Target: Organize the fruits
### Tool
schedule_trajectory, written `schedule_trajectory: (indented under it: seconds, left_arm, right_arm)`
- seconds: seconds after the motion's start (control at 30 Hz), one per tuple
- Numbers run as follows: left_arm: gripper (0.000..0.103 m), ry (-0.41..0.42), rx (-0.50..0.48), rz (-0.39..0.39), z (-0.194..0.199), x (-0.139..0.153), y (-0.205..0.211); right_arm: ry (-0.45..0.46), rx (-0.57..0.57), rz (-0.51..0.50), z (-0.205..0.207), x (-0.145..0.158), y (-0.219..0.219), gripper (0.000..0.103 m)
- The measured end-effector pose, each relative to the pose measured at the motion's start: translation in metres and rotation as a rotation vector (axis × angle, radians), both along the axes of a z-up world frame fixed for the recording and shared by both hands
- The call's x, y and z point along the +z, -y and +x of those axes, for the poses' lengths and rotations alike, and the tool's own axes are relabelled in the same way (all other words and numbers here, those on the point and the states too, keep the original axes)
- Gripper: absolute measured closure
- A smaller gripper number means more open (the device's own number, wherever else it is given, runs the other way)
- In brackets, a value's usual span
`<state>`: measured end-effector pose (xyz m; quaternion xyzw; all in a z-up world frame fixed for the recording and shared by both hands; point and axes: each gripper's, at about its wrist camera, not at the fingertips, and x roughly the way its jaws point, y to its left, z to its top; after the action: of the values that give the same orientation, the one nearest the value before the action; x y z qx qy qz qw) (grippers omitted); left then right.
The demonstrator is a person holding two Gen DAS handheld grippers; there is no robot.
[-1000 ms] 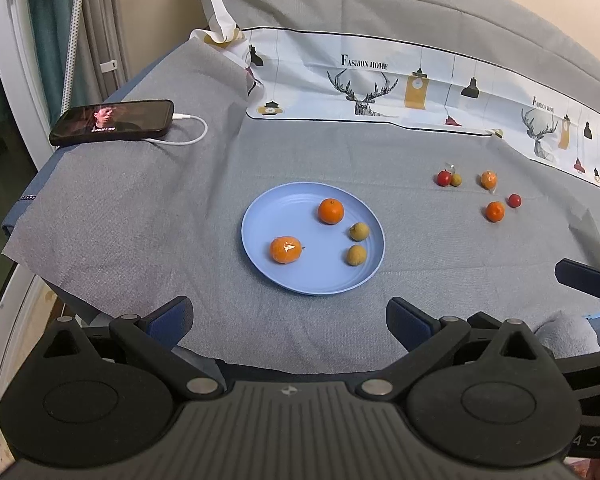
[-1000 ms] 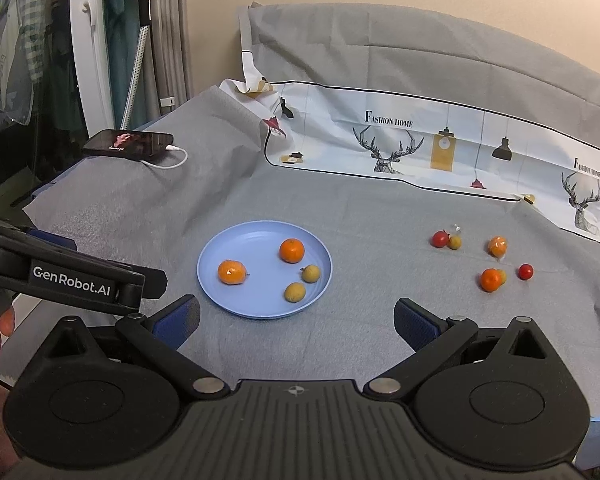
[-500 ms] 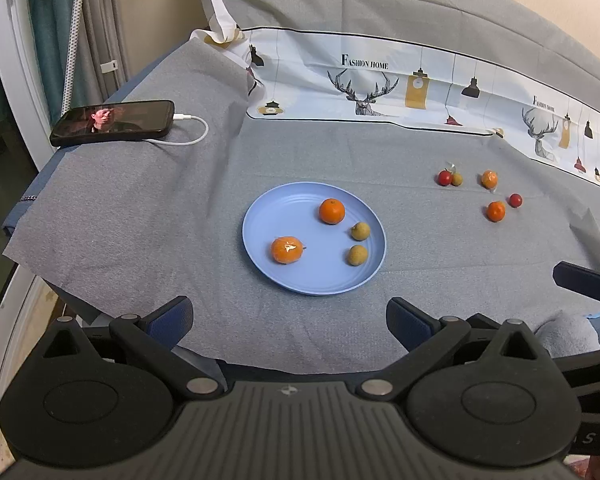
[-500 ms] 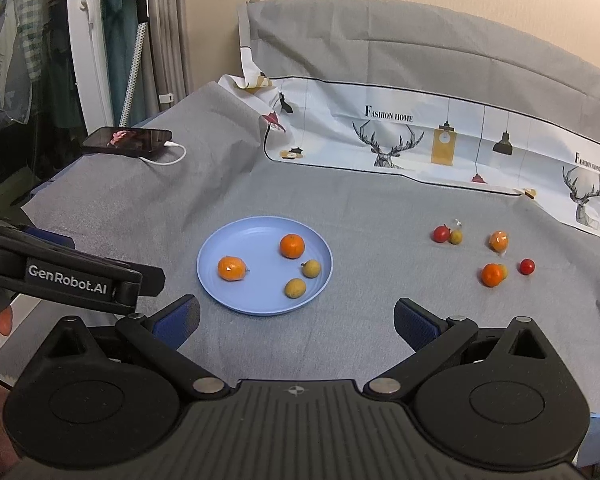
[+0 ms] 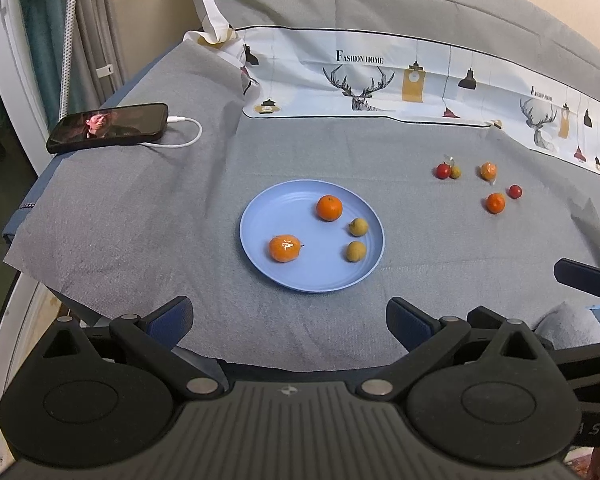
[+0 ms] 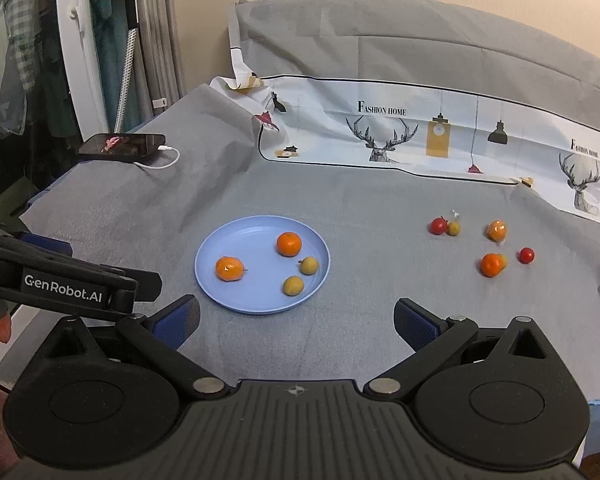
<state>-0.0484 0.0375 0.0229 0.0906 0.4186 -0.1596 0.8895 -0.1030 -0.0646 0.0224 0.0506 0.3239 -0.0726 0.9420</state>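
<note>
A blue plate [image 5: 260, 216] [image 6: 240, 240] lies mid-table on grey cloth. It holds two oranges [image 5: 329, 207] [image 6: 289, 244] and two small yellow-brown fruits [image 5: 356, 251] [image 6: 293, 285]. To its right, on the cloth, lie loose fruits: a red one [image 5: 443, 170] [image 6: 438, 225], an orange one [image 5: 495, 203] [image 6: 490, 264], another red one [image 5: 515, 191] [image 6: 526, 255] and a wrapped orange one [image 5: 488, 171] [image 6: 497, 231]. My left gripper [image 5: 288, 320] is open and empty, near the table's front edge. My right gripper [image 6: 296, 320] is open and empty, also short of the plate.
A black phone [image 5: 108, 127] [image 6: 123, 146] on a white cable lies at the far left. A printed white cloth [image 5: 380, 76] runs along the back. The left gripper's body [image 6: 60, 284] shows at the left of the right wrist view.
The right wrist view has crept slightly forward and up; the left one is almost still. No fruit has moved.
</note>
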Motion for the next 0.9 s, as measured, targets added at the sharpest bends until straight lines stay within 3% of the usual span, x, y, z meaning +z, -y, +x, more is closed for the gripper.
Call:
schedule_trajectory:
  seconds: [0.37, 0.9]
  left_arm:
    - [0.000, -0.027, -0.012, 0.059, 0.004, -0.002, 0.019]
    - [0.000, -0.088, -0.097, 0.144, 0.021, -0.022, 0.083]
  right_arm:
    - [-0.005, -0.089, 0.102, -0.002, -0.010, 0.030, 0.001]
    - [-0.066, -0.241, 0.258, -0.003, -0.040, 0.090, 0.001]
